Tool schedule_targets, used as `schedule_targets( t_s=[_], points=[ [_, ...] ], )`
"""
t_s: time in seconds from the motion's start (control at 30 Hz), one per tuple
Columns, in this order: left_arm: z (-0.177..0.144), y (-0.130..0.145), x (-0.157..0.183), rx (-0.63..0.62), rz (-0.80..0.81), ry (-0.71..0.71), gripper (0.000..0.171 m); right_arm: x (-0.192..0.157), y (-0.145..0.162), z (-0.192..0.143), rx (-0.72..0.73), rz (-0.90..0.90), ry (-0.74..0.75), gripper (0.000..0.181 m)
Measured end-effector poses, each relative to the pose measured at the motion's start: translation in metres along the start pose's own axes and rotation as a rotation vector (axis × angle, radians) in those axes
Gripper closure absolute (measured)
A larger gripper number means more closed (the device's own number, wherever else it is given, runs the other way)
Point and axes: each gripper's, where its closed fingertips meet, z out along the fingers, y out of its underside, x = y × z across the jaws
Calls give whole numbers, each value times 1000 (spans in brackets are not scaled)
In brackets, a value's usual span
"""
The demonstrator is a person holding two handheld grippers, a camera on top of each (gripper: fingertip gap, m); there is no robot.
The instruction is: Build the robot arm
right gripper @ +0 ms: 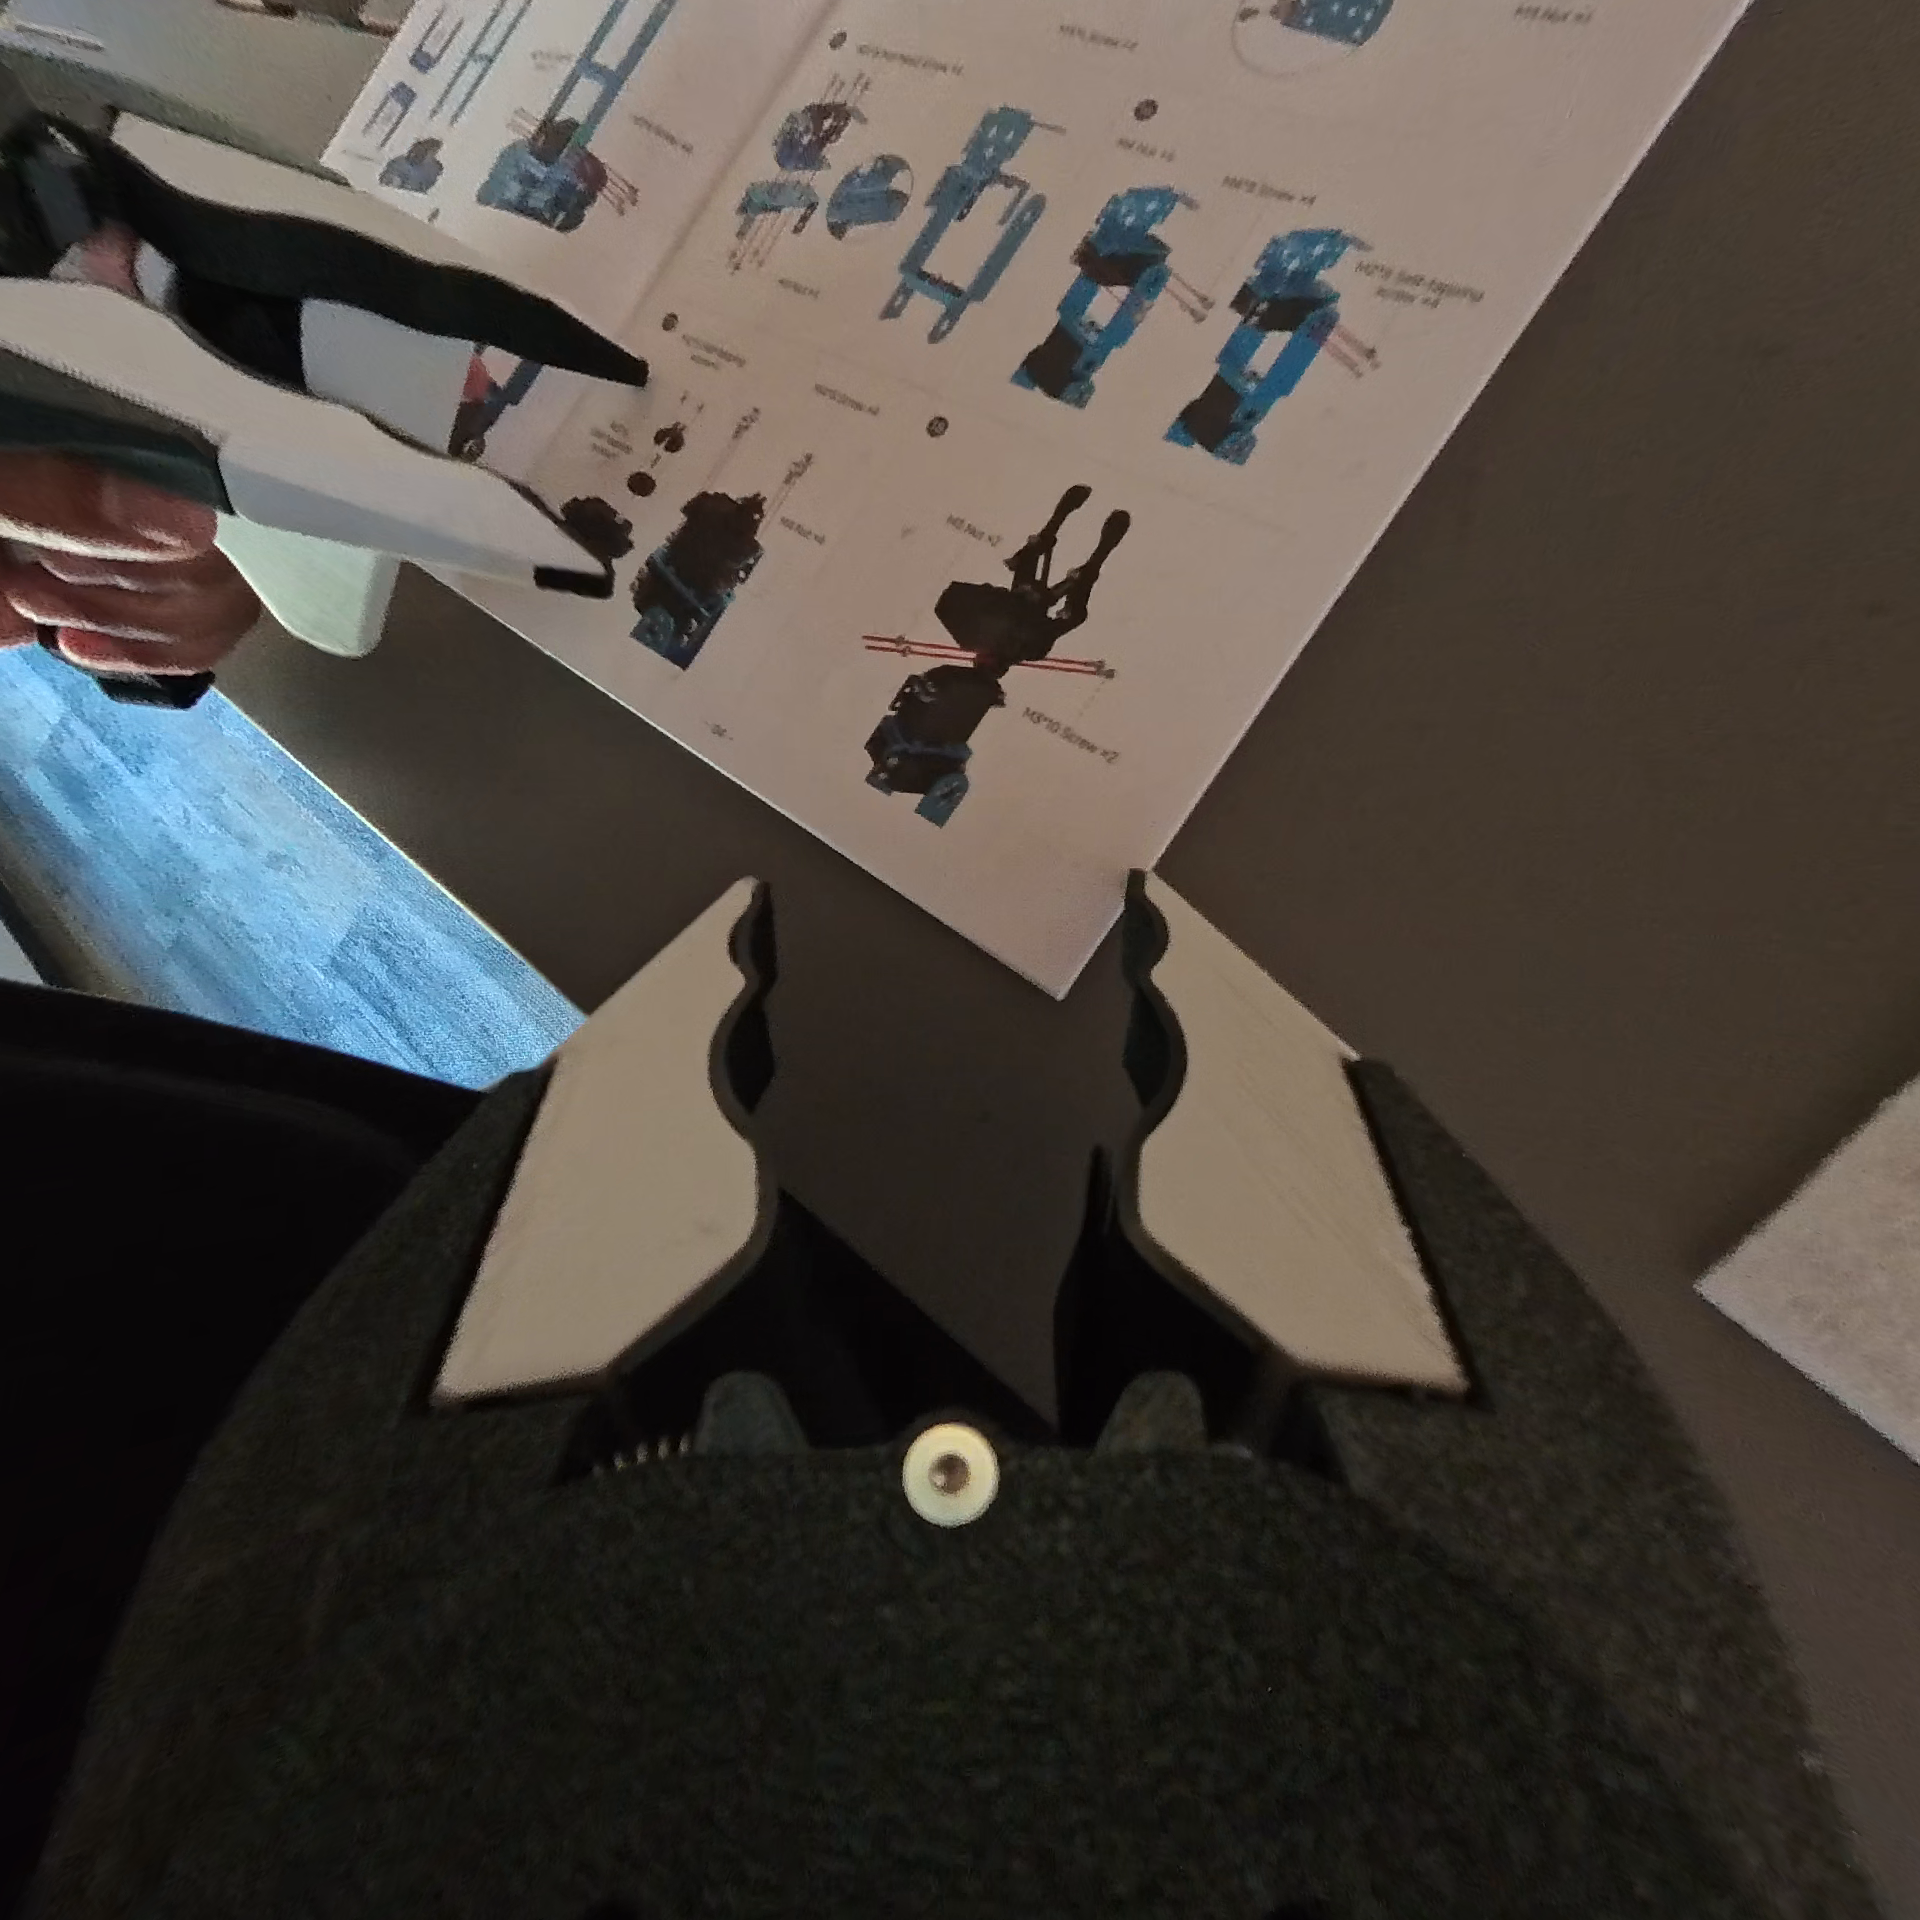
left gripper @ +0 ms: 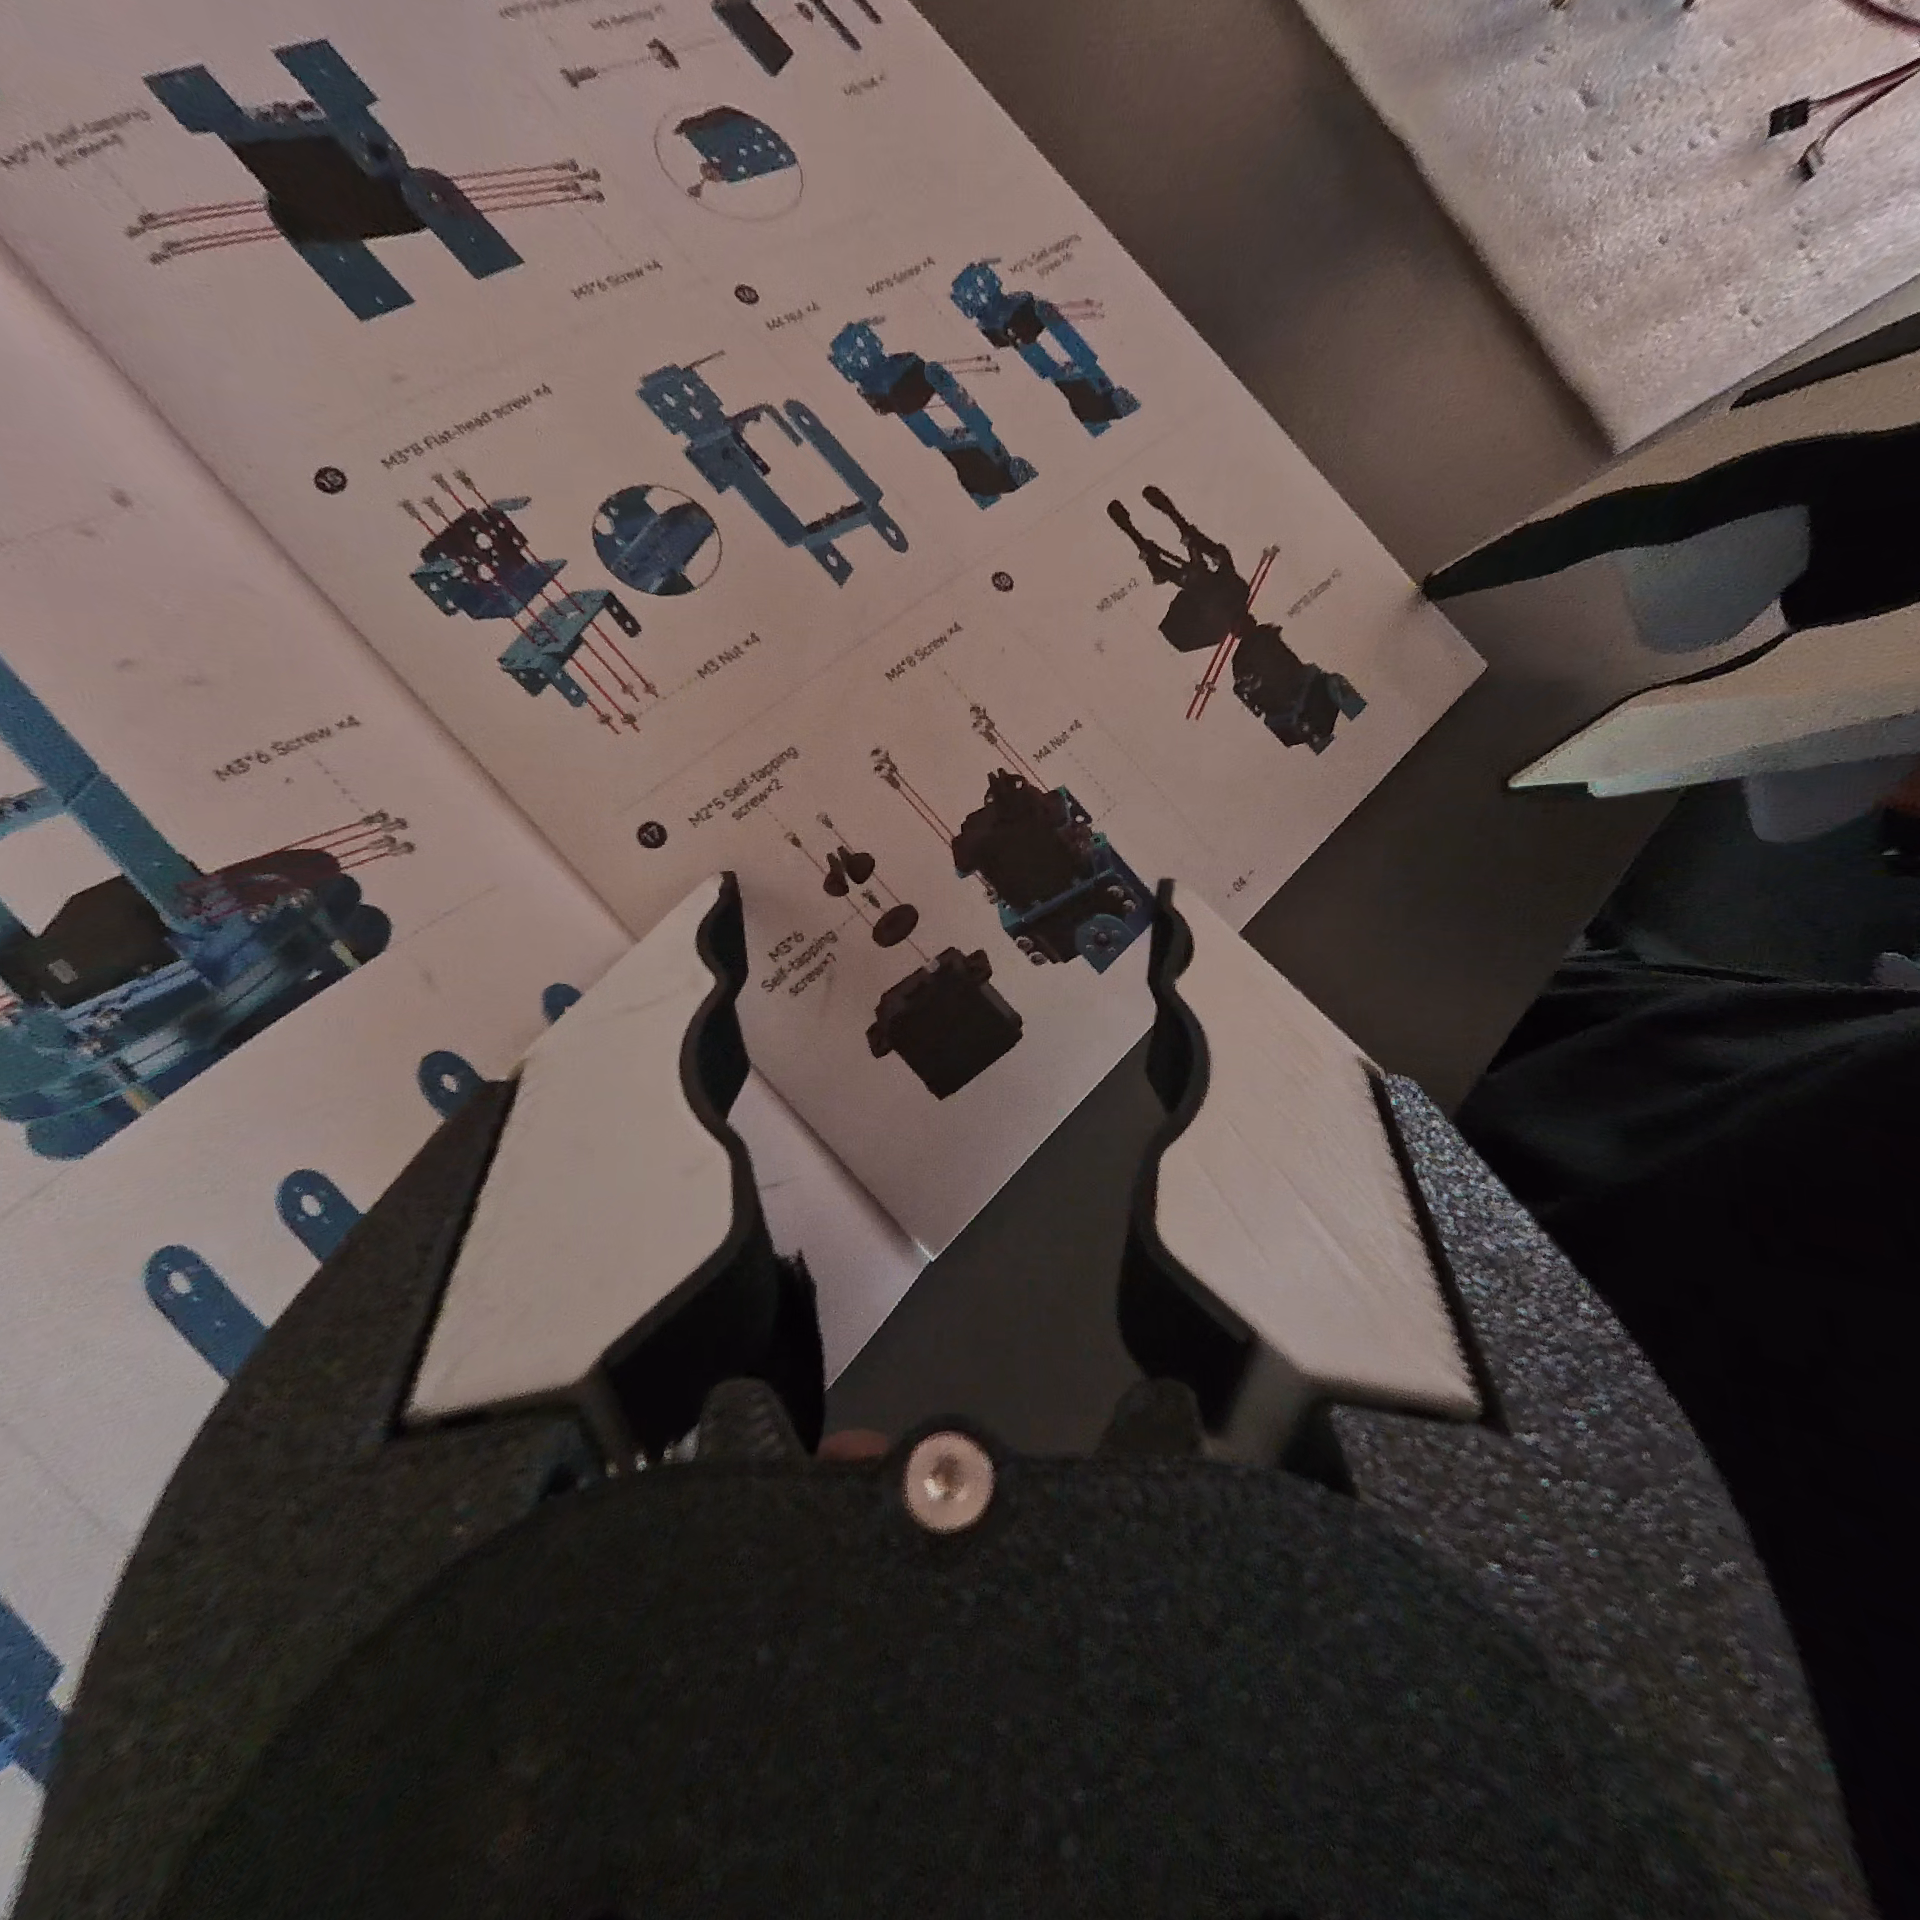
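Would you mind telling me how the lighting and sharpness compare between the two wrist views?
Left wrist view: dim, the instruction sheet fairly sharp, the right gripper soft at the edge. Right wrist view: equally dim, the sheet's print blurrier, the left gripper and hand motion-smeared, a bright bluish floor strip.

I see a dark grey table (right gripper: 1558,623) carrying an open instruction sheet (left gripper: 644,436) across the upper left, white foam (left gripper: 1621,177) upper right.

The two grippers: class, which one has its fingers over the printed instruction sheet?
The left gripper: its open fingers frame the instruction sheet. The right gripper frames bare dark table, beside the sheet's corner.
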Motion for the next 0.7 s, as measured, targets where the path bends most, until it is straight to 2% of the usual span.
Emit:
schedule_targets(
  t_s=[0.07, 0.23, 0.3, 0.37, 0.43, 0.63, 0.7],
  points=[
    [2, 0, 1, -4, 7, -26, 91, 1, -1, -1, 10, 19, -24, 114],
    [7, -1, 3, -23, 25, -65, 88, 4, -11, -7, 105, 195, -177, 111],
    [7, -1, 4, -19, 16, -67, 87, 7, -19, -10, 163, 255, -242, 115],
    [7, -1, 5, -17, 24, -72, 87, -1, -36, -18, 255, 312, -379, 132],
    [9, -1, 11, -14, 25, -52, 88, -11, -45, -17, 268, 324, -464, 133],
    [15, -3, 28, -8, 27, -31, 85, -26, -58, -2, 215, 178, -442, 141],
    [18, -6, 32, -3, 23, -24, 84, -23, -60, 1, 174, 109, -378, 145]
  ],
)
